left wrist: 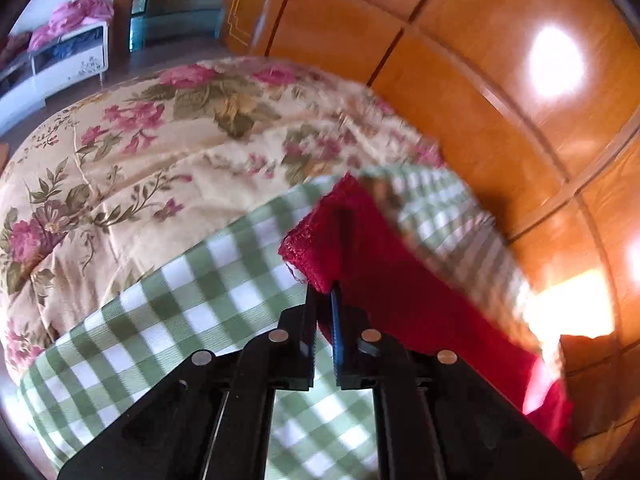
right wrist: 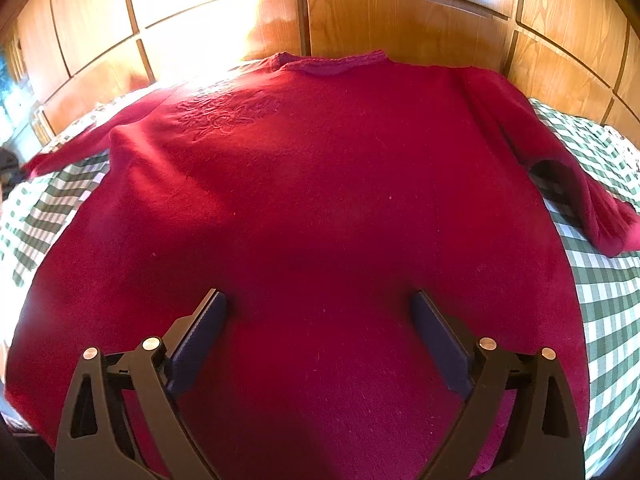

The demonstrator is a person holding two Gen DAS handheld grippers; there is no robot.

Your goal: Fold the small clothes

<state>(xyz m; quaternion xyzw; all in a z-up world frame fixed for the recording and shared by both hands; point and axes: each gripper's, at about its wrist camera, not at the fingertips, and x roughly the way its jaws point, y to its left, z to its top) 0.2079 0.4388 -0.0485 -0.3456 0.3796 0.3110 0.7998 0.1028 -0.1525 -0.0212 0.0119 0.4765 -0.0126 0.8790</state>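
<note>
Green checked cloth (right wrist: 600, 292) over floral bedding (left wrist: 120, 152), wooden panels (right wrist: 400, 20) behind. Red sweater (right wrist: 312, 200) spread flat. Left gripper (left wrist: 325, 284) clamped on cuff; right gripper (right wrist: 319, 308) wide apart above hem.

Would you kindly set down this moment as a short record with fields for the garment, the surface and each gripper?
garment: red sweater, spread flat, collar toward the wooden panels
surface: green checked cloth over a floral quilt
left gripper: shut on the sweater's sleeve cuff
right gripper: open, over the sweater's lower body, nothing held
fold: not yet begun; both sleeves lie spread out
</note>
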